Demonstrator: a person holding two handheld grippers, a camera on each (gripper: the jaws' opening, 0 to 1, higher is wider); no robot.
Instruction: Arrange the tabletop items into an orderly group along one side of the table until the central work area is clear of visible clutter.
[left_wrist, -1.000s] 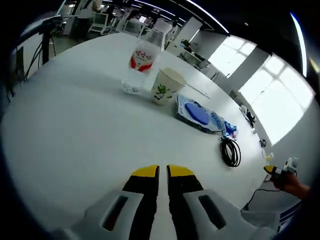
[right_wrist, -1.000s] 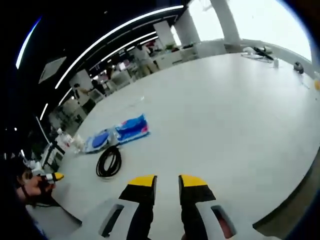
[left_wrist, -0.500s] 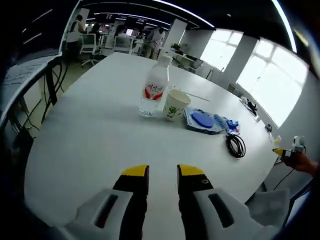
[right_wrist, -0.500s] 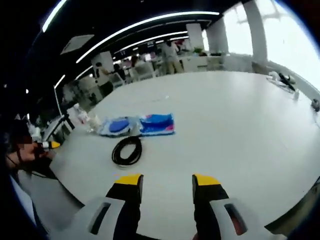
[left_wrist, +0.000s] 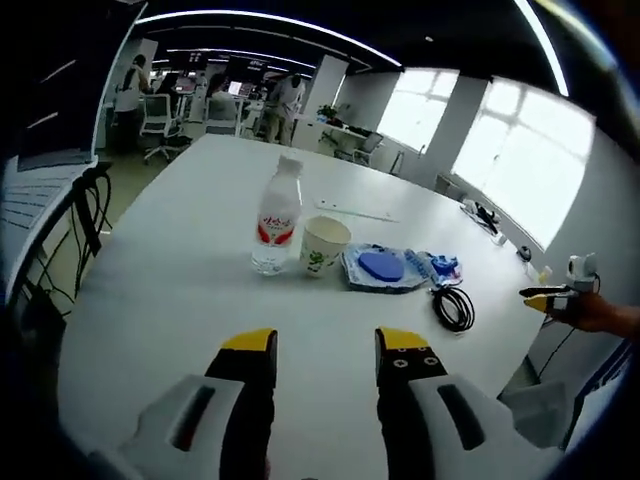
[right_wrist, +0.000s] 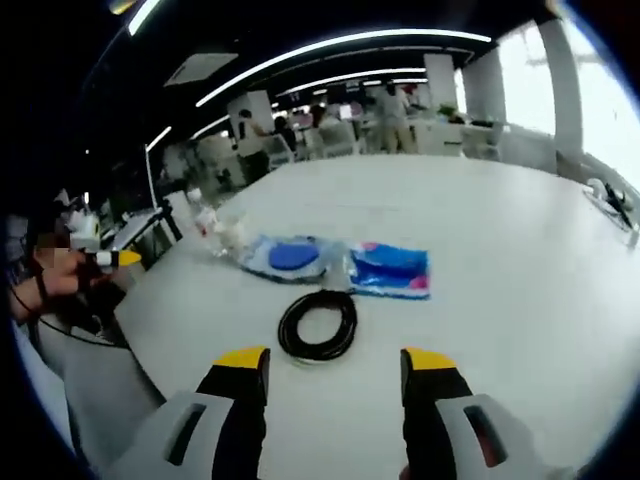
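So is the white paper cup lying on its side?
No, the white paper cup stands upright beside the clear plastic water bottle on the white table.

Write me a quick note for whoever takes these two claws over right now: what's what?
Left claw: open, empty, above the table.
Right claw: open, empty, just short of the cable.
Things: bottle, cup, two blue packs and the coiled cable sit in a rough row.
Done: nothing gripped yet.
Left: shift the row to one side.
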